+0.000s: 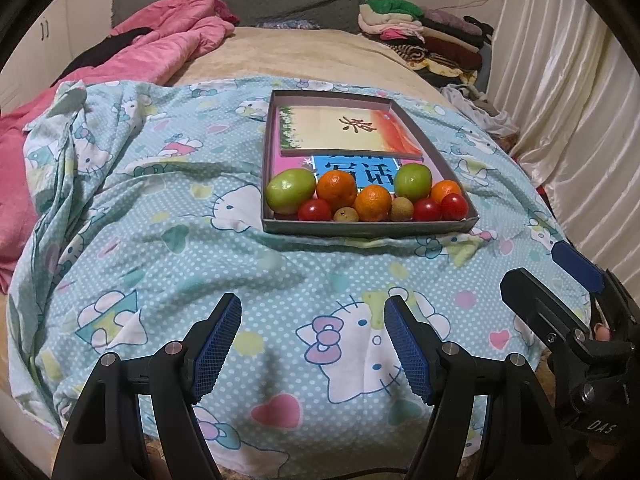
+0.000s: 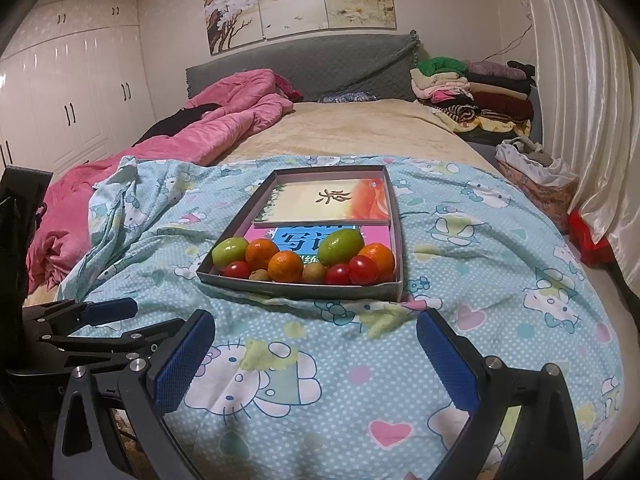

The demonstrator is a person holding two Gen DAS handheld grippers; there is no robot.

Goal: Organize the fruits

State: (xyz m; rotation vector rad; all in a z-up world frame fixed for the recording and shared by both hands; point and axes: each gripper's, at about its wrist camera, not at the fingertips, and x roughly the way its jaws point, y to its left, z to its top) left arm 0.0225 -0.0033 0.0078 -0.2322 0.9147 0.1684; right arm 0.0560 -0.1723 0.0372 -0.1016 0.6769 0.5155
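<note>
A shallow grey box point(image 1: 370, 229) point(image 2: 300, 286) lies on a blue cartoon-print sheet point(image 1: 200, 248) on the bed. Along its near wall sit two green fruits point(image 1: 291, 191) point(image 2: 229, 250), three oranges point(image 1: 337, 189) point(image 2: 285, 266), three red tomatoes point(image 1: 314, 211) point(image 2: 363, 270) and two small brown fruits point(image 1: 402, 208) point(image 2: 314, 272). Two books point(image 1: 348, 130) point(image 2: 332, 202) fill the box's far part. My left gripper point(image 1: 312, 320) hangs open over the sheet, well short of the box, nothing between its fingers. My right gripper point(image 2: 316, 336) is open too, just in front of the box.
A pink quilt point(image 2: 208, 132) is bunched at the left of the bed. Folded clothes point(image 2: 472, 88) are stacked at the far right by the grey headboard point(image 2: 304, 64). Curtains point(image 2: 592, 120) hang on the right; a wardrobe point(image 2: 72, 100) stands at the left.
</note>
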